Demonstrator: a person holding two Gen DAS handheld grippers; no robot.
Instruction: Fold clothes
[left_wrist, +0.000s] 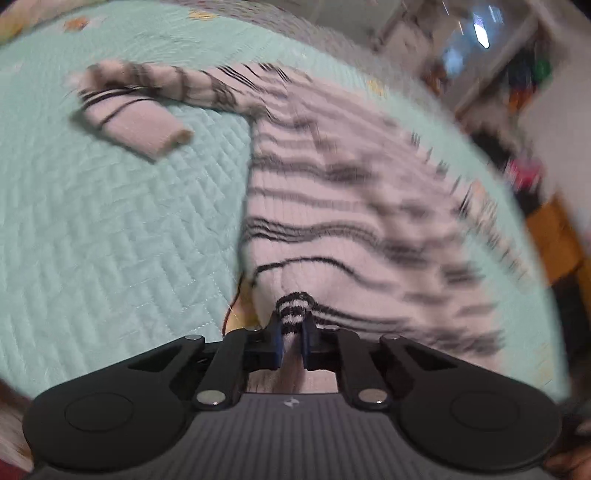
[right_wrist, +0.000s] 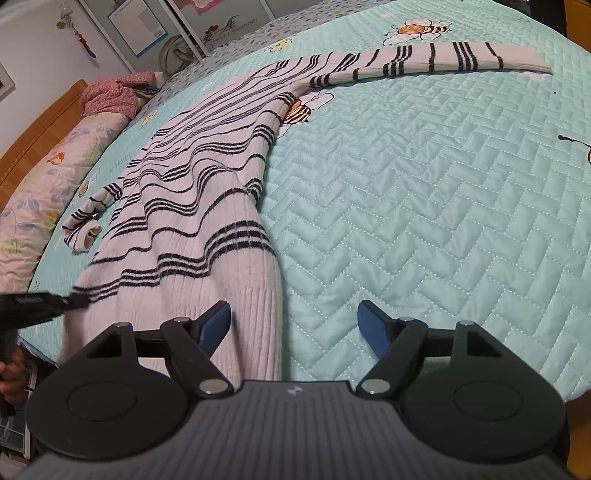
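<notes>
A pale pink sweater with black stripes (left_wrist: 332, 192) lies spread on the bed; the left wrist view is blurred. My left gripper (left_wrist: 293, 332) is shut on a pinched-up fold of its striped fabric near the hem. One sleeve (left_wrist: 140, 122) lies bent at the far left. In the right wrist view the sweater (right_wrist: 207, 192) runs away from me, its other sleeve (right_wrist: 443, 59) stretched out to the far right. My right gripper (right_wrist: 295, 325) stands open just above the hem's right corner, the ribbed edge between its fingers without being pinched. The left gripper (right_wrist: 74, 301) shows at the hem's left side.
A mint quilted bedspread (right_wrist: 443, 221) with bee prints covers the bed. A floral bolster (right_wrist: 48, 177) and a red garment (right_wrist: 110, 96) lie along the wooden headboard (right_wrist: 33, 129) at the left. A hand (right_wrist: 11, 373) shows at the left edge.
</notes>
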